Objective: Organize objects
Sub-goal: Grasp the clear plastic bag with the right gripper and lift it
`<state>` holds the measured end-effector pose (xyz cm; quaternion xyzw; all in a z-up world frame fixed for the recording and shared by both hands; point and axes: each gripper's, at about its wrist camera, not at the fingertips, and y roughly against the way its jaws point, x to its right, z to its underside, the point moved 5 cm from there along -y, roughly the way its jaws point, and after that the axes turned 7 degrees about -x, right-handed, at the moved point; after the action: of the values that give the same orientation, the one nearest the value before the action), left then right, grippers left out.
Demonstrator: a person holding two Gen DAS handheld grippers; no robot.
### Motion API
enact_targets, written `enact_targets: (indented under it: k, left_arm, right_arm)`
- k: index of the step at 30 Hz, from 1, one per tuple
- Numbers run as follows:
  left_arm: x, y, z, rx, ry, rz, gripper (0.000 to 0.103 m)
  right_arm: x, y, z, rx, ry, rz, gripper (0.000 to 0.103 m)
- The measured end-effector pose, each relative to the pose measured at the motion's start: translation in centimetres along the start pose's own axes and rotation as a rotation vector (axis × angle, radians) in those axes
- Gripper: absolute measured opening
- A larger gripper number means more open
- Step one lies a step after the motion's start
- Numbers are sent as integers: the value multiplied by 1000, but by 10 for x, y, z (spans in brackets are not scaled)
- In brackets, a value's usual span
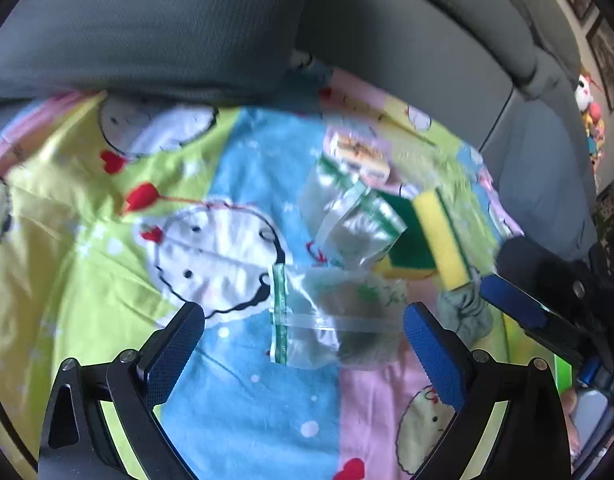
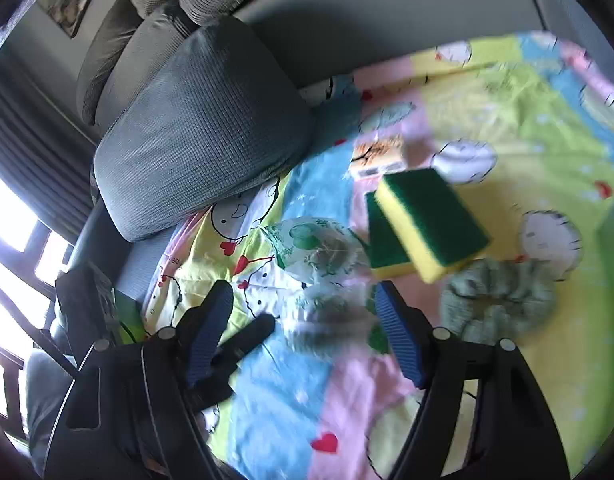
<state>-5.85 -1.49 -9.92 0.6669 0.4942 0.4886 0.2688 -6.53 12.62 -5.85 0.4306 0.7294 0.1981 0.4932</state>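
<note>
Grey couch (image 1: 407, 40), ribbed fabric, with a chunky waffle-knit grey cushion (image 2: 203, 128) leaning on the backrest. Spread over the seat: a thin cotton sheet (image 1: 87, 220) in pastel stripes of blue, yellow-green and pink, printed with white cartoon faces and red hearts, a bit wrinkled. Framed pictures on the wall at the far edge, bright window off to the side in the right wrist view.

On the sheet, all bunched close together:
- two yellow sponges with green scrub tops, one lying flat (image 2: 387, 240) and the other (image 2: 431, 220) tilted up, resting on it
- a small orange-and-white packet (image 2: 377, 156) just behind them, too blurry to read
- clear crinkly zip bags with green seal strips (image 1: 335, 320), something dark inside the nearest one
- a soft grey-green scrunchie (image 2: 499, 304), ruffled ring shape, just beside the sponges

Left gripper (image 1: 305, 344) wide open, blue textured pads, hanging right above the nearest zip bag, holding nothing. Right gripper (image 2: 303, 320) also spread open and empty, low over the bags with the sponges just ahead; its blue finger pokes in at the right edge of the left wrist view. Lots of motion blur, so fine details are a wash.
</note>
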Motion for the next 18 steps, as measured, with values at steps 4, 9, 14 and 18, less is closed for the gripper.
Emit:
enact_targets:
  k: [4, 9, 14, 18]
  left_arm:
    - [-4, -18, 4, -59, 21, 19, 100]
    - [-3, -31, 8, -108, 9, 71, 100]
    - [1, -35, 9, -105, -9, 87, 92]
    - [8, -35, 11, -108, -26, 137, 78]
  right_arm:
    - [10, -30, -3, -55, -30, 44, 74]
    - [20, -57, 1, -125, -42, 51, 74]
    - [30, -74, 3, -172, -66, 48, 74]
    - [35, -84, 8, -201, -88, 25, 74]
